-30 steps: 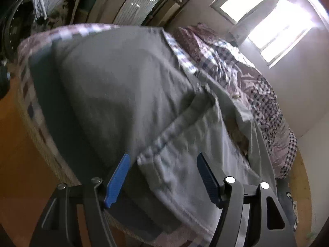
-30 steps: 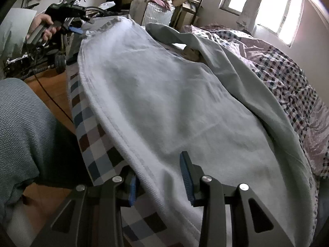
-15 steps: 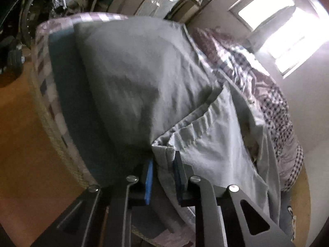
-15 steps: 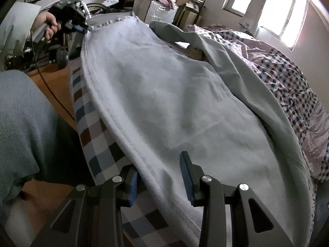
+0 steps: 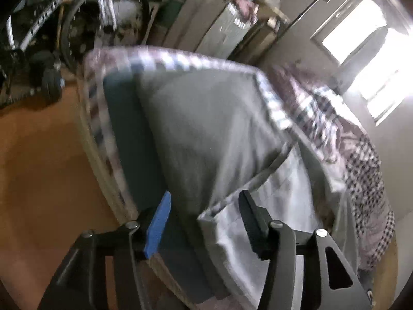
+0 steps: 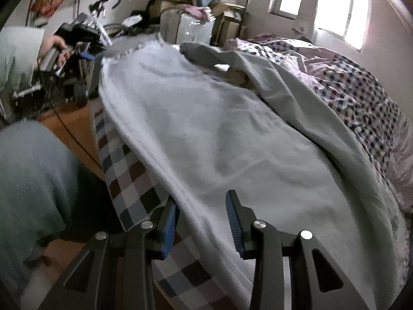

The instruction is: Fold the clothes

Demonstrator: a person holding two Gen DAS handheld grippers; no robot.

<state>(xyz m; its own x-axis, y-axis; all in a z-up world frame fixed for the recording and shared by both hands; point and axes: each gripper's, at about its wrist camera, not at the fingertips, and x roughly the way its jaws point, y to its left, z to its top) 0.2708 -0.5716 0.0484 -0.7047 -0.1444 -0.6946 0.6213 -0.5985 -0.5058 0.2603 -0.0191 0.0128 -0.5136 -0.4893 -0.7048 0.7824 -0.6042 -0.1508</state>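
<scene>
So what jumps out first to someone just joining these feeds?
The pale grey garment spread lengthwise over the checked bedsheet fills both views. The right gripper straddles its near hem, jaws open; the left gripper is open around its gathered waistband corner.

Left hand-held gripper [image 5: 204, 222] jaws spread wide, right hand-held gripper [image 6: 201, 223] jaws apart, hand [image 6: 55, 49] gripping the left handle

Bicycle [image 5: 77, 25] crowding bed [image 5: 95, 118] corner
</scene>
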